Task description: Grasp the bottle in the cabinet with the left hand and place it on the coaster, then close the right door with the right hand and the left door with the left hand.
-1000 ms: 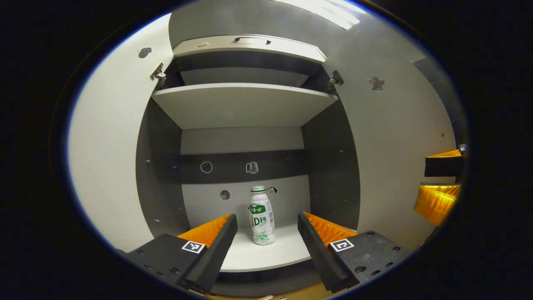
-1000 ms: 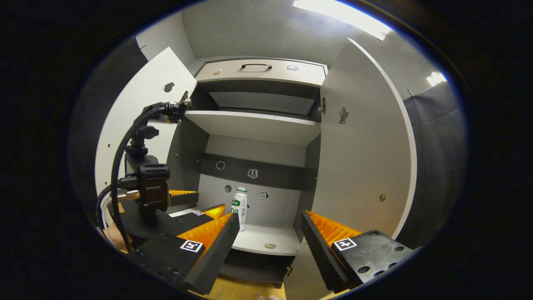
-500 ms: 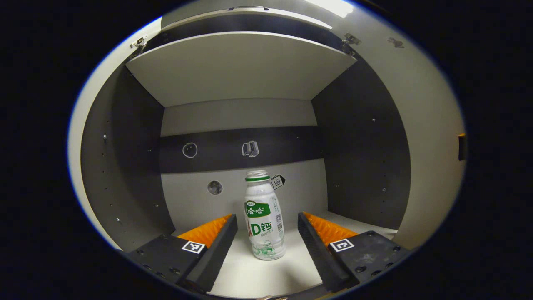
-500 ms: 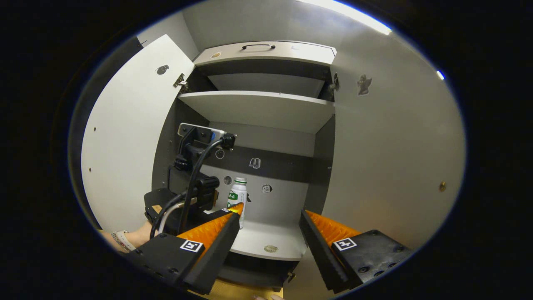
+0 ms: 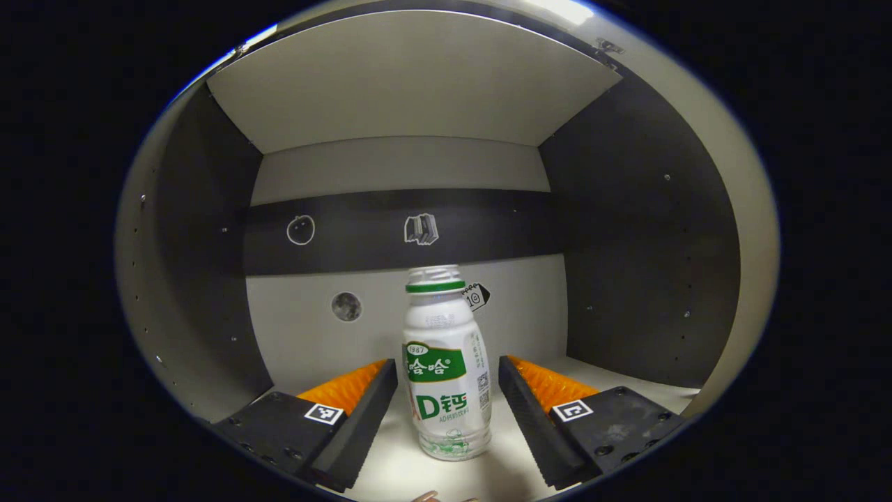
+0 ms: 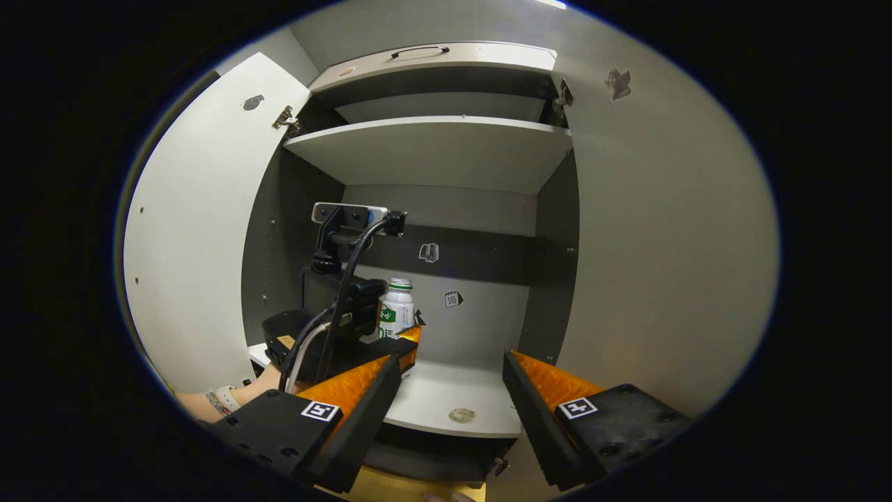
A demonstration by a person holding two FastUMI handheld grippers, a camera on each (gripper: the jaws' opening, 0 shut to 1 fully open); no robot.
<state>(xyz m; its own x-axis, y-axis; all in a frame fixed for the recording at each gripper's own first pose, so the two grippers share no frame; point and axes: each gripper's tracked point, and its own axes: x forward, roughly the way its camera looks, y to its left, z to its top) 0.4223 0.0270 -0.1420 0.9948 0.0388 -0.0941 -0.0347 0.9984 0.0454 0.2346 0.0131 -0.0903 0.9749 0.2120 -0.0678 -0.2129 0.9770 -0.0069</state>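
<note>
Beyond your left gripper (image 5: pixel 446 364), just right of the cap of the white plastic bottle with a green label (image 5: pixel 443 328) that stands between its fingers, a small calendar-shaped sticker (image 5: pixel 475 296) on the cabinet's back wall (image 5: pixel 300 335) reads "10". The square black-and-white markers (image 5: pixel 324 413) on the finger blocks carry no letters.
</note>
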